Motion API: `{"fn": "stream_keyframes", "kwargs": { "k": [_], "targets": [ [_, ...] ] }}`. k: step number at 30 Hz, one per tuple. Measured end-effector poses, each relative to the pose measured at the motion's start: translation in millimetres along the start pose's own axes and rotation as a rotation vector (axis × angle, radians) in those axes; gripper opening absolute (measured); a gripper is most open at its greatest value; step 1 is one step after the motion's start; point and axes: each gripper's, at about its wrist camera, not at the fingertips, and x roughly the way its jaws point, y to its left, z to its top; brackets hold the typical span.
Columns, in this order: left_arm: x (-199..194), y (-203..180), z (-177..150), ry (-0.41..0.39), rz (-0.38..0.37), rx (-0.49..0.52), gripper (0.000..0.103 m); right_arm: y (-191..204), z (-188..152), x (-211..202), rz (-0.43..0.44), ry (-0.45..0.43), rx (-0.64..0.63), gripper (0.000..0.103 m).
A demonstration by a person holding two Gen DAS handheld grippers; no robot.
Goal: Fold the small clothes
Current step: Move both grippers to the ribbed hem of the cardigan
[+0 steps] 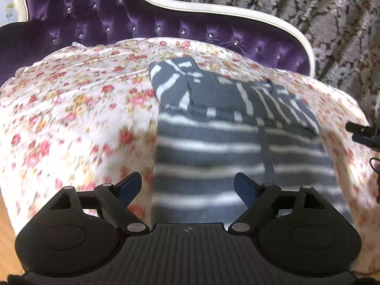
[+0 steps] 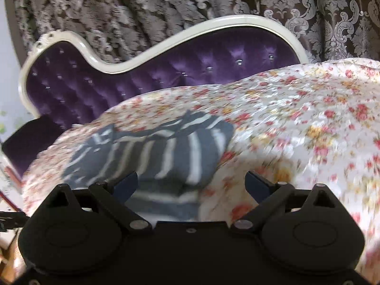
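A small grey garment with white stripes (image 1: 237, 142) lies on the floral sheet (image 1: 71, 109), its far part folded over on itself. My left gripper (image 1: 187, 185) is open and empty, hovering over the garment's near left edge. In the right wrist view the same garment (image 2: 154, 156) lies ahead and to the left. My right gripper (image 2: 191, 182) is open and empty, above the garment's near right edge and the floral sheet (image 2: 296, 118). The right gripper's tip shows at the right edge of the left wrist view (image 1: 361, 130).
A purple tufted headboard with a white frame (image 1: 166, 26) stands behind the bed, also in the right wrist view (image 2: 166, 61). A brown damask curtain (image 2: 166, 4) hangs behind it. Wooden floor (image 1: 6, 225) shows at the lower left.
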Motion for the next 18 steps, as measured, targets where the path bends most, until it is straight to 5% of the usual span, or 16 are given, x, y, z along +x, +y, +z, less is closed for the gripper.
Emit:
{"fn": "stream_keyframes", "kwargs": {
  "k": [9,18],
  "targets": [
    [-34.7,-4.5,-53.7,0.036,-0.062,-0.021,0.085,19.4,-57.6,-77.5,0.063,0.059,0.063,0.098],
    [-40.2,-2.3,-89.2,0.055,-0.093,-0.066,0.085,32.1,-105.7,-101.7,0.074,0.171,0.087,0.098]
  ]
}}
